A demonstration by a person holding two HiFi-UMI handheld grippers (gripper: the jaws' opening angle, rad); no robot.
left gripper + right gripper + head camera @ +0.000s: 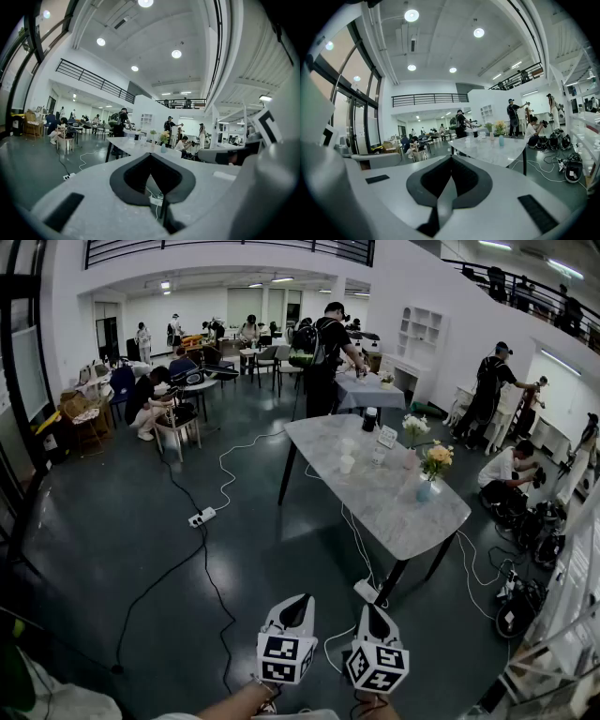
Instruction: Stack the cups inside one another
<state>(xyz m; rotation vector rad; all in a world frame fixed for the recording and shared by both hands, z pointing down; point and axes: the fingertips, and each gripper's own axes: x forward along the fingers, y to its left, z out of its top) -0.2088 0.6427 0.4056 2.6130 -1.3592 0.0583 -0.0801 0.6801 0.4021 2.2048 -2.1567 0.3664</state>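
Two small pale cups (347,463) stand near the middle of the grey marble table (394,512), far ahead of me. In the right gripper view the cups (482,135) are tiny shapes on the tabletop. My left gripper (301,599) and right gripper (368,609) hang side by side low in the head view, over the dark floor and well short of the table. Both point roughly level toward it. In the left gripper view my left gripper (150,155) has its jaw tips together, and my right gripper (451,157) is likewise shut. Neither holds anything.
On the table stand a blue vase of yellow flowers (429,474), a second flower vase (413,427), a white card (387,437) and a black cup (370,418). Cables and a power strip (202,517) cross the floor. People work at other tables behind and to the right.
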